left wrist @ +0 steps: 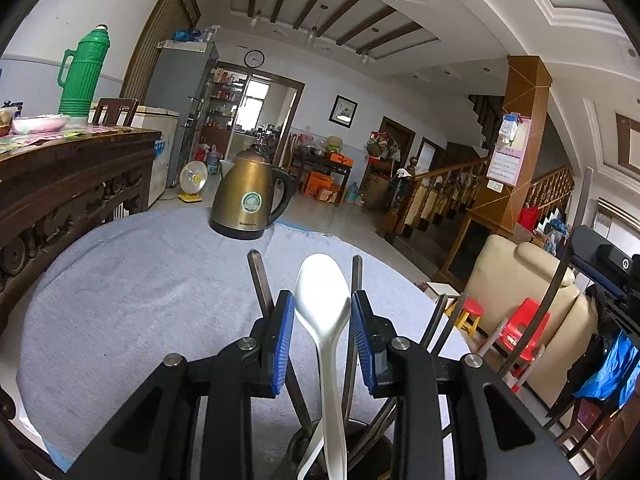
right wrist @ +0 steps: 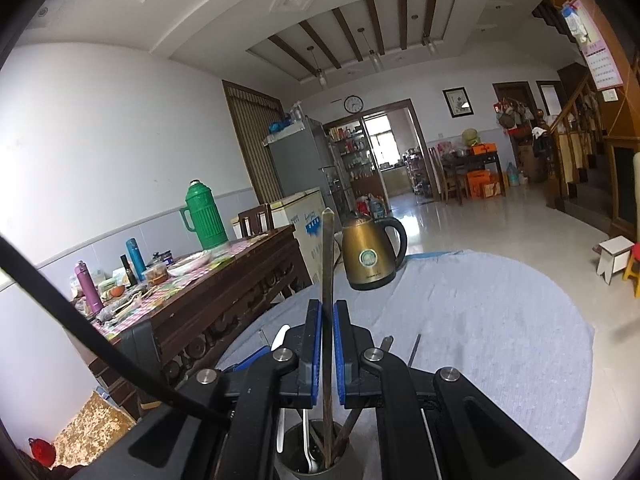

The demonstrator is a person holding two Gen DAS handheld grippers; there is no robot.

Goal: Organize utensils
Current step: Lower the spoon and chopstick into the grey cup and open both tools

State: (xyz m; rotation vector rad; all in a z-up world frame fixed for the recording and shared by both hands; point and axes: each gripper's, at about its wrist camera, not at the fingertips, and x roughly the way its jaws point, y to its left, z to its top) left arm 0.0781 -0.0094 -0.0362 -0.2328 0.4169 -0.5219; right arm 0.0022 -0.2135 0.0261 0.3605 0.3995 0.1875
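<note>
From my left wrist view I count one white spoon [left wrist: 323, 312], smooth and glossy like plastic or ceramic, standing bowl-up between the two blue ribbed pads of the left gripper [left wrist: 322, 330]. The pads press the sides of its bowl, so I record this gripper as grasping the spoon. The spoon's handle runs down into one dark round holder [left wrist: 374, 446] at the bottom edge, partly hidden by the gripper body. At least four dark, slim sticks [left wrist: 259, 280] rise from the same holder; an exact count is not possible. The holder stands on a grey-blue cloth [left wrist: 140, 300] of towel-like weave. On that cloth I count one bronze-coloured metal kettle [left wrist: 250, 200] with a black handle and base; it bears a round green badge and a line of lettering too small to read. One green ribbed flask [left wrist: 82, 76] stands on a carved dark wooden table [left wrist: 72, 176]. From my right wrist view, the right gripper [right wrist: 327, 348] is clenched on one thin brownish chopstick [right wrist: 328, 264], square-sectioned with a pointed tip, held upright. Its lower end sits in the cylindrical metal-looking holder [right wrist: 288, 456], which contains several further utensils, including one white handle. The kettle [right wrist: 374, 256] stands beyond on the cloth [right wrist: 480, 320]. On the wooden table [right wrist: 224, 292] I count one green flask [right wrist: 204, 220], one teal bottle [right wrist: 136, 258] and one pink bottle [right wrist: 89, 286].
</note>
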